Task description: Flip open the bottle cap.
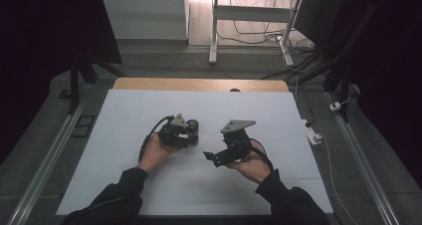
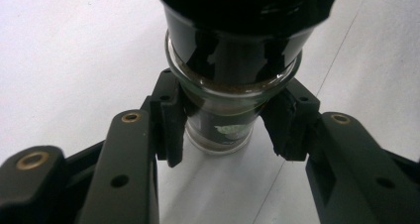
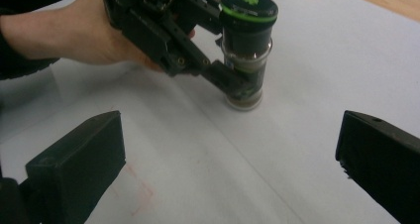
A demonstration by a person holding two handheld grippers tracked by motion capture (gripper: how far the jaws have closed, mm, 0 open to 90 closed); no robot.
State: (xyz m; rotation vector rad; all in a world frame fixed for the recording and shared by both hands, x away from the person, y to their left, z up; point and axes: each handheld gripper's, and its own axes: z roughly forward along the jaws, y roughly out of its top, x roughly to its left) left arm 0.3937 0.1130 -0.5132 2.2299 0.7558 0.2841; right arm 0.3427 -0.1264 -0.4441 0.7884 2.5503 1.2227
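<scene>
A small glass jar (image 1: 193, 129) with brown powder inside and a black lid ringed in green stands upright on the white table sheet (image 1: 124, 185). My left gripper (image 1: 191, 136) is shut on the jar, its pads (image 2: 171, 130) pressing the jar's (image 2: 223, 105) lower glass body from both sides. In the right gripper view the jar (image 3: 246, 50) stands ahead, held low down by the left gripper (image 3: 240, 90) and a hand. My right gripper (image 1: 209, 157) is to the jar's right, a short way off. This right gripper (image 3: 228, 154) stands wide open with nothing between its jaws.
The white sheet covers a wooden table whose far edge (image 1: 199, 84) shows bare. Metal rails (image 1: 45, 160) run along both sides on the floor. A white power strip (image 1: 312, 133) lies off the right edge. Desk legs and cables stand beyond.
</scene>
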